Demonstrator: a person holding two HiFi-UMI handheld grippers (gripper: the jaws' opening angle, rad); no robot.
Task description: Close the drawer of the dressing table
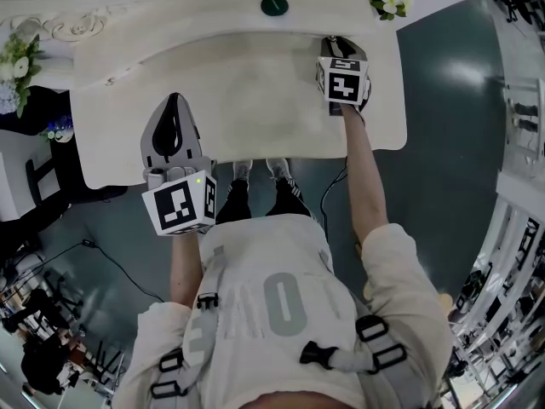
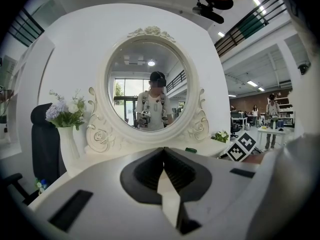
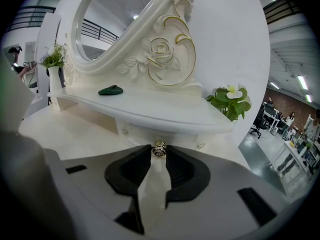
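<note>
Right gripper (image 1: 341, 44) fingers clamped on knob (image 3: 159, 148) of far-right drawer (image 3: 175, 137), straight ahead; left gripper (image 2: 163, 154) fingers together, empty, nearer.

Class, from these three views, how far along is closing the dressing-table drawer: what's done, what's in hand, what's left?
Done: the grasp. The right gripper pinches in its jaws the metal knob of the small drawer under the shelf. In hand: that grip only; the left gripper hangs clear, jaws together and empty. Left: pushing the drawer home, then letting go. How far out it stands cannot be told.
</note>
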